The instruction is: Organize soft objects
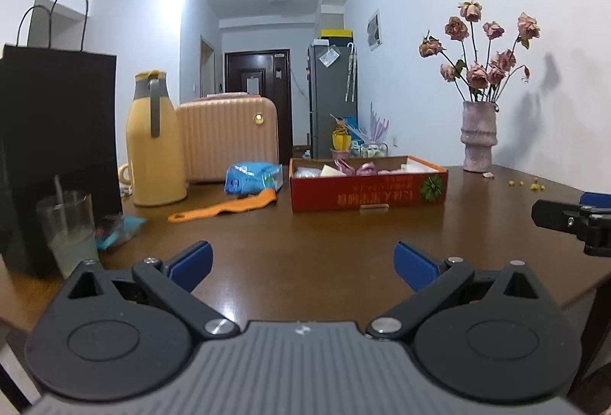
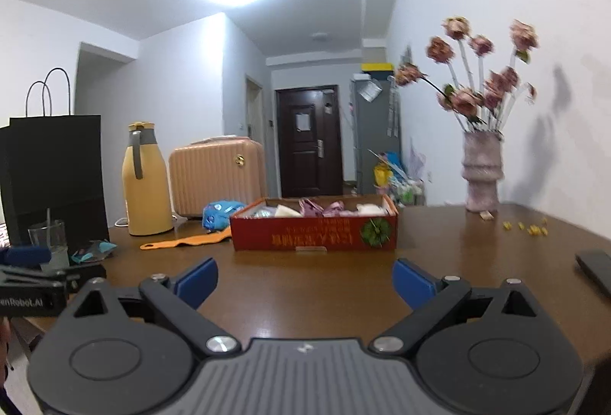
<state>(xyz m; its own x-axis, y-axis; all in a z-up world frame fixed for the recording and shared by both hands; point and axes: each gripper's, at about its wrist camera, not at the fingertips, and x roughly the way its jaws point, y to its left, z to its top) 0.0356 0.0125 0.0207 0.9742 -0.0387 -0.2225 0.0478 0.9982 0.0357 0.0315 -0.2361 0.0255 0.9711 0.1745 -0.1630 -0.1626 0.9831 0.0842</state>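
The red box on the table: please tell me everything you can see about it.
The red box is a shallow open-topped tray, apparently cardboard, with upside-down yellow lettering and a green round emblem on its front wall. It sits flat on the brown wooden table, beyond both open grippers. Inside lie soft pink and white items, too small to identify. The orange tool seems to reach its left corner.

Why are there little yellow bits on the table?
They look spilled: small yellow bits lie loose on the table near the vase, maybe dropped from its dried, drooping flowers. Nothing else seems knocked over.
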